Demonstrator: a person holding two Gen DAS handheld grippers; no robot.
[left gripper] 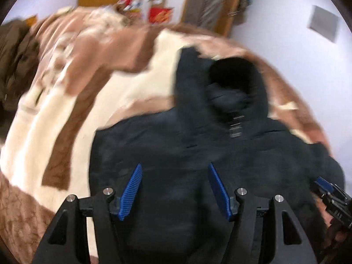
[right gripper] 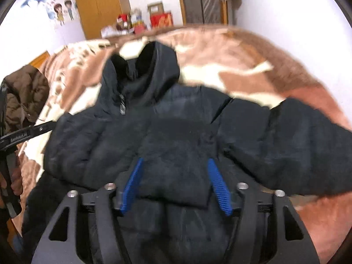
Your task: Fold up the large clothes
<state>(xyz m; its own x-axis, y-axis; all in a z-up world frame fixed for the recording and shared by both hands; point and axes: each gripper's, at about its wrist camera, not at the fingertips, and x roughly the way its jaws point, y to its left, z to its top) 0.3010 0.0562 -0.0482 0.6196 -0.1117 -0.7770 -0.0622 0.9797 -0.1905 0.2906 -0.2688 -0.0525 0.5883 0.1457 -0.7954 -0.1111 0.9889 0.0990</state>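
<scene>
A dark navy hooded puffer jacket (left gripper: pixel 198 154) lies front up on the bed, its hood (left gripper: pixel 235 81) pointing away from me. In the left wrist view my left gripper (left gripper: pixel 173 169) hovers over the jacket's chest, open, with nothing between its blue pads (left gripper: pixel 132 189). In the right wrist view my right gripper (right gripper: pixel 175 165) stands open over the jacket (right gripper: pixel 110 132). One sleeve is folded across the chest, and its end (right gripper: pixel 176 187) lies between the blue pads (right gripper: pixel 220 189). I cannot tell whether they touch it. The other sleeve (right gripper: pixel 297 149) stretches out to the right.
A brown and cream fleece blanket (left gripper: pixel 66 101) covers the bed. A brown padded jacket (right gripper: pixel 24 92) is heaped at the bed's left side. Beyond the bed are red boxes (left gripper: pixel 159 14), a wooden door (right gripper: pixel 99 6) and white walls. The right gripper's body (left gripper: pixel 330 195) shows at the right edge.
</scene>
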